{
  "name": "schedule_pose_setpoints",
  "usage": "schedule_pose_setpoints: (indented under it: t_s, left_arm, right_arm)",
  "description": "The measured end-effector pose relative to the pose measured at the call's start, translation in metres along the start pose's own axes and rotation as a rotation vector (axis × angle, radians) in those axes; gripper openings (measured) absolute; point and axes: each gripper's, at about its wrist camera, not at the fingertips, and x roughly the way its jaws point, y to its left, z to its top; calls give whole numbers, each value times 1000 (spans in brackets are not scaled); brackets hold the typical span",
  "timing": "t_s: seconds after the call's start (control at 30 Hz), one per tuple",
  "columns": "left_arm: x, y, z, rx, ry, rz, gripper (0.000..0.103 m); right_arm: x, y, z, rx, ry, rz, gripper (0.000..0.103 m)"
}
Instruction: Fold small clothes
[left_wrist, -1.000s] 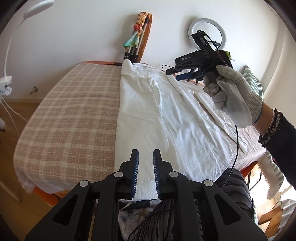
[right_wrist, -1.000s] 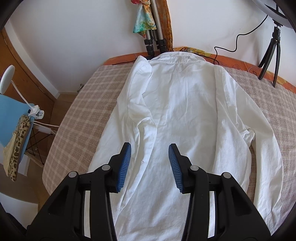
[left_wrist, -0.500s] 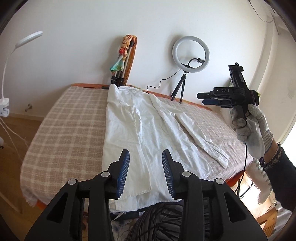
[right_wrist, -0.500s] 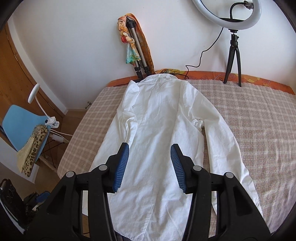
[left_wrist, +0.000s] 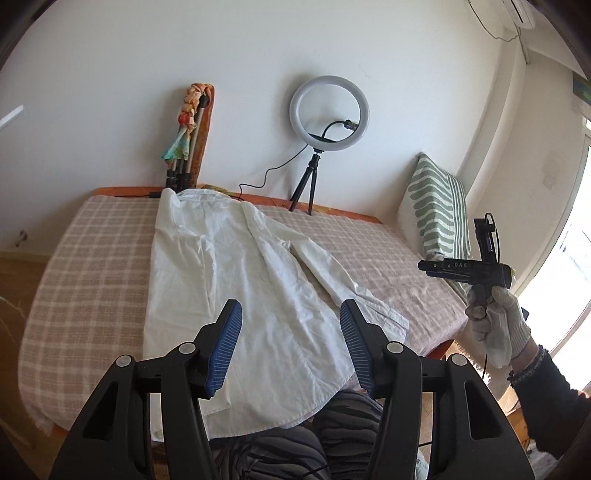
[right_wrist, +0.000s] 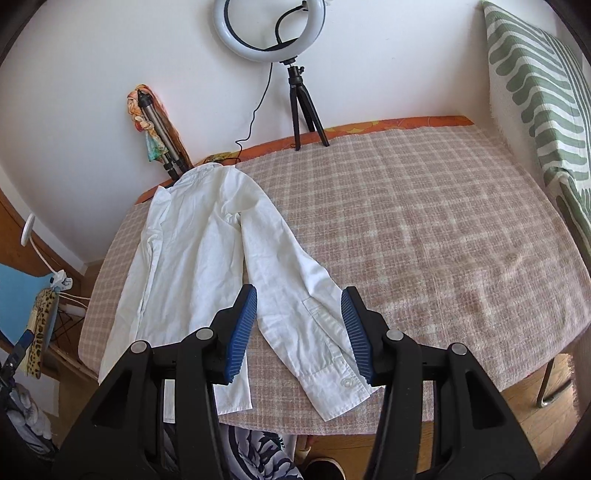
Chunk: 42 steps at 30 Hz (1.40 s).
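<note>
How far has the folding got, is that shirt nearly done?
Barely started. Done: the white shirt lies spread flat on the checked blanket. In hand: nothing; the left gripper and right gripper hover with jaws open, the right above the outstretched sleeve. Left: every fold, probably that sleeve first.

White wall (left_wrist: 110, 74), ring light (left_wrist: 329, 112)

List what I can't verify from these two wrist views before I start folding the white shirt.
- Shirt hem: left wrist view, covered by the left gripper and hanging past the bed edge.
- Shirt's other sleeve: not distinguishable in either view, folded in or hidden.
- Sleeve cuff: right wrist view, partly behind the right gripper.
- Pillow: cut off by the frame edge.
</note>
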Motion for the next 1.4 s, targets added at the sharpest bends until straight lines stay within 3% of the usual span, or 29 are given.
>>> schedule_pose_setpoints:
  t_s: [0.2,0.33,0.63,0.67,0.73,0.77,0.8,0.9,1.1,1.23,1.4]
  left_arm:
    - [52,-23,-16,8,104,-45,54]
    - [78,-30,-28,11,160,-44,54]
    - [99,4,-55,-72,233,8,54]
    - [98,7,-57,-78,233,15,54]
    - [97,12,-60,-81,230,24,54]
    - [97,13,-61,-83,229,27,54]
    - [98,15,-62,-84,229,28,54]
    - [100,17,-62,-89,230,25,54]
    - [103,20,-63,-66,230,36,54]
    - [105,25,-63,-77,227,45,54]
    - [106,36,-64,-91,224,75,54]
  right_arm:
    - [44,-59,-38,113,68,-84,50]
    - [75,-88,-50,211,122,-79,51]
    - [93,-71,-58,112,108,-155,52]
    - [94,-66,-58,88,108,-165,50]
    - [97,-57,-59,31,114,-194,25]
    - [98,-53,-58,9,117,-205,17]
    - [98,-51,-58,7,120,-197,8]
    - [94,-50,-52,39,109,-173,6]
    - [69,-26,-43,90,48,-25,5]
    - [51,25,-37,38,-4,86,5]
    - [41,113,-41,-150,6,218,5]
